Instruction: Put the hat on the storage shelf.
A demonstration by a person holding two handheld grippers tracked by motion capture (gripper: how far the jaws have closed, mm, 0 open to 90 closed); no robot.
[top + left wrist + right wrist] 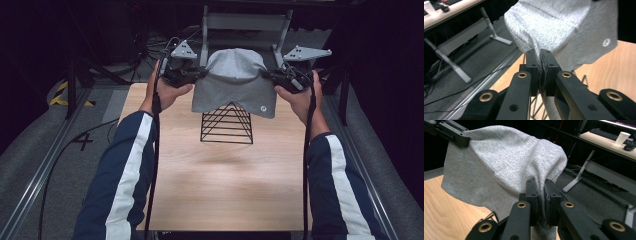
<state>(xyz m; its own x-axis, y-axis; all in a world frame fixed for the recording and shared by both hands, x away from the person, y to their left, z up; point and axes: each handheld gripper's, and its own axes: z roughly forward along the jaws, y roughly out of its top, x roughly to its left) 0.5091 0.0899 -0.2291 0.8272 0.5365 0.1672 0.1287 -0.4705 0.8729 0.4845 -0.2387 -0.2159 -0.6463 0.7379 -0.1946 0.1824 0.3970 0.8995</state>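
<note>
A grey knit cloth (pixel 235 82) hangs stretched between my two grippers above the far end of the table, draped over the top of a black wire rack (pixel 227 125). My left gripper (pixel 200 74) is shut on the cloth's left edge; in the left gripper view the fabric (pixel 554 27) is pinched between the jaws of that gripper (pixel 540 53). My right gripper (pixel 267 75) is shut on the right edge, and the right gripper view shows the cloth (pixel 499 162) bunched between its gripper's (pixel 540 182) jaws. A small round white logo (pixel 263 107) sits on the cloth's lower right corner.
The wooden table (pixel 225 185) runs toward me with bare surface in front of the rack. A metal frame (pixel 245 22) stands behind the table. Grey floor, rails and cables (pixel 60 155) lie on the left. A desk with a cup (pixel 622 138) is at far right.
</note>
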